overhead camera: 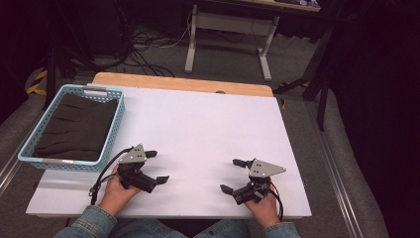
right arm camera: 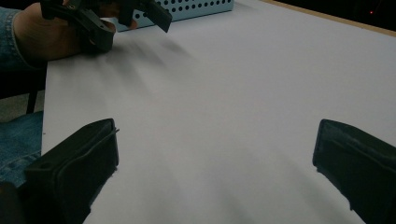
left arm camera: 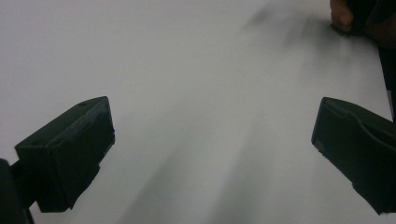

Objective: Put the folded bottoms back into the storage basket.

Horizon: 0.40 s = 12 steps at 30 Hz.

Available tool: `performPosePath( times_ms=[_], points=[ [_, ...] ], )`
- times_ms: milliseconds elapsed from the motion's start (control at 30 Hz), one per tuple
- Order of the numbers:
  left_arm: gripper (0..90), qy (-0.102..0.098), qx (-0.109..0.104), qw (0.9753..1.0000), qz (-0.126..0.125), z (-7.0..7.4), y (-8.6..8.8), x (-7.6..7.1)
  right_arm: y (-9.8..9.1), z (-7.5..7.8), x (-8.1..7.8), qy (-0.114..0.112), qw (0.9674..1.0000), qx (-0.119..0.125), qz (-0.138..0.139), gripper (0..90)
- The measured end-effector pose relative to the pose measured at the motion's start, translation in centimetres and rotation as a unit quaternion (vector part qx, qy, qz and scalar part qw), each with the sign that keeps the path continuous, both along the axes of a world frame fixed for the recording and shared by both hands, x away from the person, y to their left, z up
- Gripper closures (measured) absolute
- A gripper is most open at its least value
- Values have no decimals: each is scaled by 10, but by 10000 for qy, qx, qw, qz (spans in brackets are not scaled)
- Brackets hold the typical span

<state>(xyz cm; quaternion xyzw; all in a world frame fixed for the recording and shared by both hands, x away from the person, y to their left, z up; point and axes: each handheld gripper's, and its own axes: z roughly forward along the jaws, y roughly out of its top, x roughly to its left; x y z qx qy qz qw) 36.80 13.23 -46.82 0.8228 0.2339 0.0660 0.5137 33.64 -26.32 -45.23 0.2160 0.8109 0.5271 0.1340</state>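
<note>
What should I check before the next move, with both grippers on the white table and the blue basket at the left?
1. Left gripper jaws apart and holding nothing: ok.
2. Right gripper jaws apart and holding nothing: ok.
3. White table top bare between the grippers and the blue basket: ok.
4. Dark cloth lying inside the basket, below its rim: ok.
5. Basket resting wholly on the table: not ok, its left side seems to hang over the table edge.
6. Whether the cloth is one piece or several, folded: cannot tell.
</note>
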Motion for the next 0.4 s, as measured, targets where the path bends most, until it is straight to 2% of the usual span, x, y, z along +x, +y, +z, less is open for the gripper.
performPosePath(
  times_ms=[400],
  points=[
    [1,2,-30,10000,13,1,1,0,0,0,0,-4,10000,-6,10,8]
  ],
)
